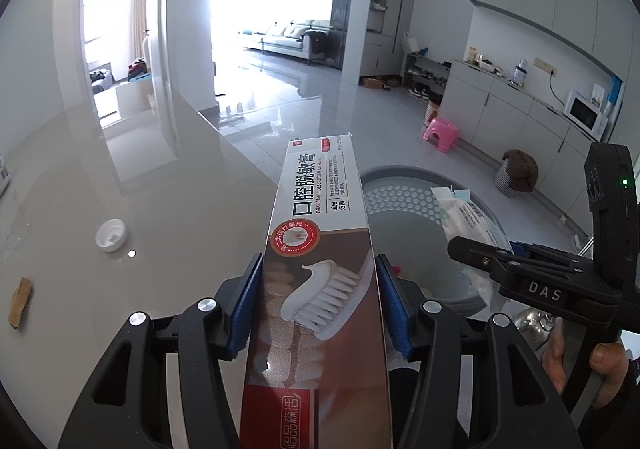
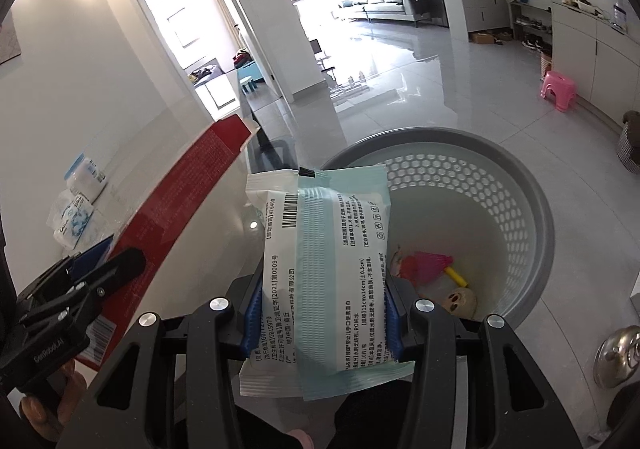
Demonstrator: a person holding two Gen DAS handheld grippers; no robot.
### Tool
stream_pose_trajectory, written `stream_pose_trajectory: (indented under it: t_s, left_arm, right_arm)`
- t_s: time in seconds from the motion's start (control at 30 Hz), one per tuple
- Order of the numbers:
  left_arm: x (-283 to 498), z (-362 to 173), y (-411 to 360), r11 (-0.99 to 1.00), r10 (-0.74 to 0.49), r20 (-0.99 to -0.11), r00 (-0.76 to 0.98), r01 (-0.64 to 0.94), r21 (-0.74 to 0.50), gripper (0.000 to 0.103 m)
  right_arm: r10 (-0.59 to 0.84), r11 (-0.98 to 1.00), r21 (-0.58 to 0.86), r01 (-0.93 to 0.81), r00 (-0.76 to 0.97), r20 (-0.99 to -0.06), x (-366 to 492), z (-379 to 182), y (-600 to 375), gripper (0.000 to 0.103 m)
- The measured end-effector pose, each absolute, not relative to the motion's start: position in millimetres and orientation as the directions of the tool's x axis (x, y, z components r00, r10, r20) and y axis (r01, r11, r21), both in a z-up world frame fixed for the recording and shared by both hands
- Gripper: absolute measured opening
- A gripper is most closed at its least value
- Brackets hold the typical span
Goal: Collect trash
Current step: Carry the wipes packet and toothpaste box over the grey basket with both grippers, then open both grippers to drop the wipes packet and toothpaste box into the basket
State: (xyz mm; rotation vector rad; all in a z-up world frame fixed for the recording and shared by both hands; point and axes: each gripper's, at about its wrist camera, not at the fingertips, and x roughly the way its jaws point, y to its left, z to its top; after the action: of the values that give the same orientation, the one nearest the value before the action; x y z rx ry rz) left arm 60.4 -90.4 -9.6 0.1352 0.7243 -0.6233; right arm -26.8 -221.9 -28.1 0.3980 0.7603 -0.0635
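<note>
Glossy desk ends beside the grey bin, which sits ahead and below. Right gripper, nearer, pinches the wipes packet; left gripper clamps the toothpaste box, pointing lengthwise forward.

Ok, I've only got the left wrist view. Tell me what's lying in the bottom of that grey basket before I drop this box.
Observer: In the right wrist view the grey basket holds a pink and yellow toy and a small skull-like figure.
Operator: Now tell me what the right hand-held gripper has.
Observer: The right hand-held gripper is shut on a wet-wipe pack, white and pale green, over the basket's near rim.
Operator: Check my box's other side.
Observer: The toothpaste box shows a plain red side, clamped in the left hand-held gripper.
Operator: List anything left on the table.
Observer: A blue and white packet and a small jar sit at the table's far left.
</note>
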Motion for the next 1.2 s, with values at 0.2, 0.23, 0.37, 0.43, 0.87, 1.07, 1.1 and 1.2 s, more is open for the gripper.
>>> stream_pose_trajectory:
  t_s: [0.2,0.23,0.37,0.43,0.87,1.07,1.1,1.2]
  left_arm:
    - [59.1,-20.0,-117.6,0.783,-0.509,-0.685,0.521,0.611,-0.117,0.053]
    - [58.4,-21.5,-121.1,0.779,-0.512,-0.688,0.515,0.616,-0.119,0.053]
    - [55.8,-26.9,-137.9,0.765,-0.516,-0.7,0.494,0.633,-0.117,0.053]
    - [57.8,-30.6,-147.0,0.76,-0.515,-0.709,0.483,0.639,-0.117,0.053]
    - [71.2,-48.9,-187.3,0.75,-0.498,-0.744,0.445,0.652,-0.113,0.053]
    - [77.4,-52.7,-190.5,0.751,-0.501,-0.749,0.434,0.648,-0.127,0.054]
    - [77.9,-52.9,-190.3,0.752,-0.498,-0.75,0.436,0.648,-0.122,0.054]
    - [76.1,-52.2,-195.4,0.755,-0.493,-0.752,0.437,0.645,-0.119,0.055]
  right_arm:
    - [0.052,0.906,0.336,0.258,0.719,-0.693,-32.2,-41.8,-252.2,0.046]
    - [0.049,0.901,0.341,0.269,0.718,-0.694,-32.8,-43.8,-256.1,0.046]
    - [0.042,0.887,0.352,0.299,0.707,-0.706,-33.9,-54.2,-273.0,0.046]
    - [0.038,0.885,0.352,0.306,0.704,-0.709,-33.1,-57.1,-278.3,0.046]
    - [0.015,0.874,0.341,0.345,0.684,-0.729,-29.9,-71.2,-294.6,0.046]
    - [0.013,0.873,0.342,0.349,0.683,-0.73,-24.2,-70.3,-293.5,0.047]
    - [0.012,0.872,0.343,0.349,0.685,-0.728,-24.3,-69.7,-294.6,0.047]
    - [0.002,0.869,0.343,0.355,0.692,-0.722,-24.9,-68.1,-296.4,0.051]
